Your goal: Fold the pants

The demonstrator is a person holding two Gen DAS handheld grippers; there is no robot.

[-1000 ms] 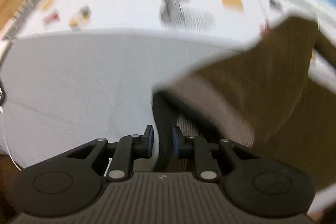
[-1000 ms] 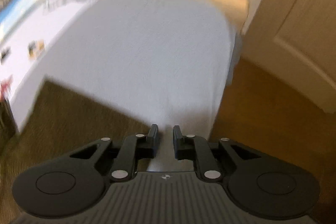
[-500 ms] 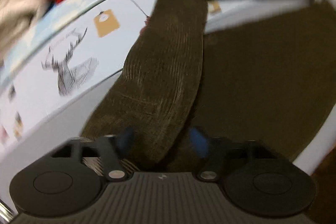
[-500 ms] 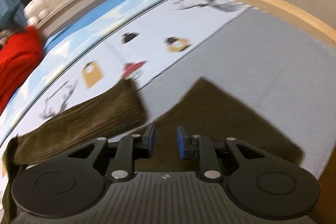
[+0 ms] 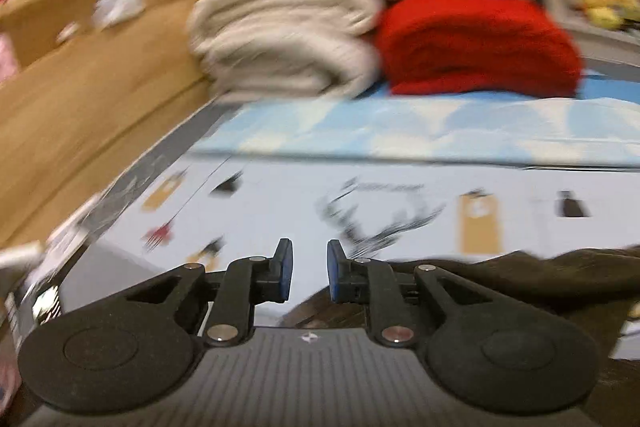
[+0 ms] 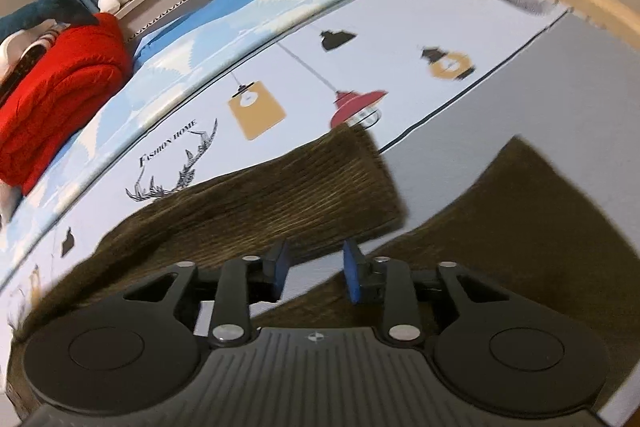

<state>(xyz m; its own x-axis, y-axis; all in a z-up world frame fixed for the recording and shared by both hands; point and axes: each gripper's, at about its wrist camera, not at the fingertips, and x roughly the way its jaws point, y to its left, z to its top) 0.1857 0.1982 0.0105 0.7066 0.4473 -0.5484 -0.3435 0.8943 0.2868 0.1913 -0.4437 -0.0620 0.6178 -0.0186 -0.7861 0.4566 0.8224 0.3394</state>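
Left tongs (image 5: 308,271): spread, empty, above printed bedsheet (image 5: 400,195); folded towels (image 5: 280,39), red blanket (image 5: 476,43) beyond. Right tongs (image 6: 314,273): spread, empty, over brown pants (image 6: 256,203) lying flat on bed, legs apart.

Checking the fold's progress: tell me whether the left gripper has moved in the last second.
Yes. The left gripper swung up and away from the pants; it now faces the red blanket, jaws empty.
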